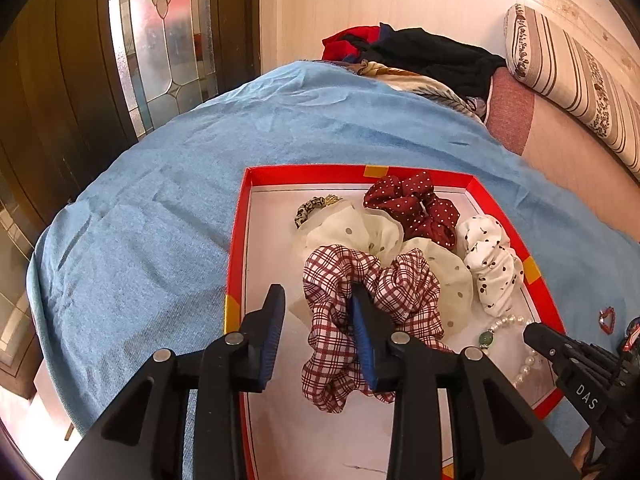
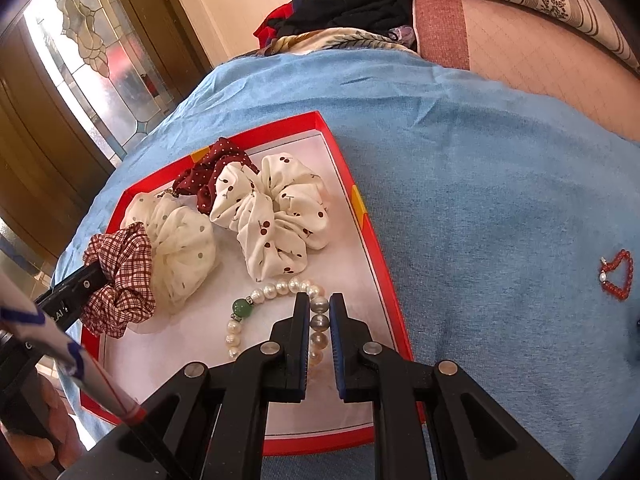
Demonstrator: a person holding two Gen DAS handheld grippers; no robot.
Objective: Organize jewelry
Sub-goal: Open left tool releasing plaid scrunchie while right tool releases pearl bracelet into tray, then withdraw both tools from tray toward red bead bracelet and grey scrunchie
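Observation:
A red-rimmed box (image 1: 237, 248) with a white floor lies on a blue cloth and holds several scrunchies. My left gripper (image 1: 318, 294) is open; its right finger pokes into the red plaid scrunchie (image 1: 344, 320), its left finger is beside it. My right gripper (image 2: 319, 300) has its jaws closed around a grey bead of the pearl bracelet (image 2: 276, 289) with a green bead, lying in the box (image 2: 384, 280). The plaid scrunchie also shows in the right wrist view (image 2: 120, 276). A red bead heart bracelet (image 2: 618, 274) lies on the cloth to the right, outside the box.
In the box are a cherry-print scrunchie (image 2: 276, 212), a cream dotted one (image 2: 180, 248), a dark red dotted one (image 1: 416, 204) and a leopard-print piece (image 1: 310, 208). Folded clothes (image 1: 420, 56) and a striped bolster (image 1: 572, 76) lie beyond the blue cloth (image 1: 160, 220).

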